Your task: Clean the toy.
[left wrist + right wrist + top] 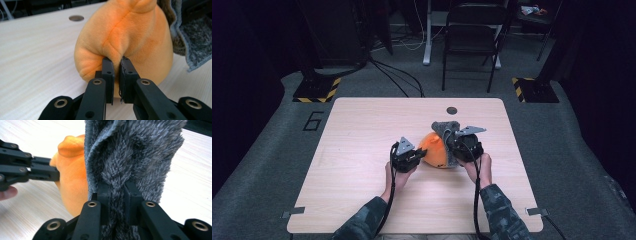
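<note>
- Black jaws of the left gripper (116,75) are pinched tight on a fold of the orange plush toy (125,37), low on its near side in the left gripper view; the plush puckers where the pads bite.
- Black jaws of the right gripper (117,195) are clamped on a ridge of the grey knitted fabric (135,152), which rises in thick folds straight above them in the right gripper view.
- Measured from the plush toy (434,149): the left gripper (418,156) touches its left flank, the right gripper (455,145) sits against its right side, and the grey fabric (444,127) drapes over its top and right.
- Whether the fabric is a pouch or cover around the toy cannot be told; it lies against the toy and overlaps it.
- Under the toy is the light wooden table (362,150), on which the toy rests a little right of centre; a round dark grommet (452,110) is set in the tabletop just beyond the toy.
- Left of the table, well apart from the toy, a dark "6" (313,120) is marked on the grey floor.
</note>
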Motion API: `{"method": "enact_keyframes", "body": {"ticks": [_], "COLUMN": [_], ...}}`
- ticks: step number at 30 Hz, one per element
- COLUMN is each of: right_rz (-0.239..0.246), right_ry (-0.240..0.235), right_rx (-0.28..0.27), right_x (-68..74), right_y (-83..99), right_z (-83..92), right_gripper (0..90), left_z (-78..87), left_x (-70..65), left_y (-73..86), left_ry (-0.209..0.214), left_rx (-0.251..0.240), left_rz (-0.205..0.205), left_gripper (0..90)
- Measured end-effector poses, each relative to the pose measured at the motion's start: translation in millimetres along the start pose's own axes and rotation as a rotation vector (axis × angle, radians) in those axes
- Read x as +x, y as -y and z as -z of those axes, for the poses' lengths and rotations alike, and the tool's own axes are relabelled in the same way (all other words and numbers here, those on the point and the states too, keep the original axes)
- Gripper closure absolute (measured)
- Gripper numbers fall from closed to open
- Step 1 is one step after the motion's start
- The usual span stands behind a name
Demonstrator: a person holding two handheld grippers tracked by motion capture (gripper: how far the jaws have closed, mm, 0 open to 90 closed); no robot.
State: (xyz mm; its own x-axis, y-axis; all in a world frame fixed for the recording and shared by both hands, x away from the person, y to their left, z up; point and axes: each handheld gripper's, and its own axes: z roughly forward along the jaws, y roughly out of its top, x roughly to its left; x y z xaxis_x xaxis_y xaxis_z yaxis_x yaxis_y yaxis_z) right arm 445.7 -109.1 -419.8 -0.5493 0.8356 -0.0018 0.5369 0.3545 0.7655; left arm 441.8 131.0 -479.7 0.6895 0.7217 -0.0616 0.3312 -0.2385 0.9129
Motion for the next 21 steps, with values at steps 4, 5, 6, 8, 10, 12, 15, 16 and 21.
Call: {"method": "enact_keyframes", "body": {"ticks": [4,5,6,8,10,12,15,16,21], "right_rz": [-0.014,-0.023,-0.029,-0.035,-0.038,-0.042,-0.015,-0.005,0.039], "right_ry": [0.018,0.019,0.018,0.012,0.005,-0.008,-0.009,-0.01,-0.01], "right_rx": [-0.031,-0.041,-0.057,-0.08,-0.105,-0.122,-0.13,-0.133,-0.094], "right_x": [-4.1,-5.3,-6.4,-6.6,-5.2,0.5,11.0,14.7,29.9], "right_y": [-3.1,-5.3,-7.7,-13.2,-18.1,-24.2,-30.0,-31.6,-36.0], "right_z": [10.9,14.1,18.1,26.3,33.9,42.5,48.1,48.8,41.2], "right_gripper": [77.8,77.8,77.8,77.9,77.8,77.8,77.6,77.5,77.2], "left_z": [11.5,14.9,17.9,22.4,24.8,22.8,14.7,10.1,-0.9], "left_x": [-0.9,-1.3,-1.6,-2.4,-4.3,-7.9,-16.2,-20.1,-34.5], "left_y": [-18.3,-22.6,-26.5,-33.0,-37.4,-38.3,-34.8,-32.1,-24.1], "left_ry": [-0.047,-0.055,-0.064,-0.082,-0.093,-0.085,-0.069,-0.057,-0.009], "left_rx": [-0.058,-0.071,-0.081,-0.1,-0.098,-0.088,-0.042,-0.021,0.008], "left_rz": [-0.063,-0.077,-0.09,-0.116,-0.143,-0.161,-0.199,-0.213,-0.259], "left_gripper": [84.3,84.4,84.4,84.5,84.4,84.3,84.2,84.1,83.7]}}
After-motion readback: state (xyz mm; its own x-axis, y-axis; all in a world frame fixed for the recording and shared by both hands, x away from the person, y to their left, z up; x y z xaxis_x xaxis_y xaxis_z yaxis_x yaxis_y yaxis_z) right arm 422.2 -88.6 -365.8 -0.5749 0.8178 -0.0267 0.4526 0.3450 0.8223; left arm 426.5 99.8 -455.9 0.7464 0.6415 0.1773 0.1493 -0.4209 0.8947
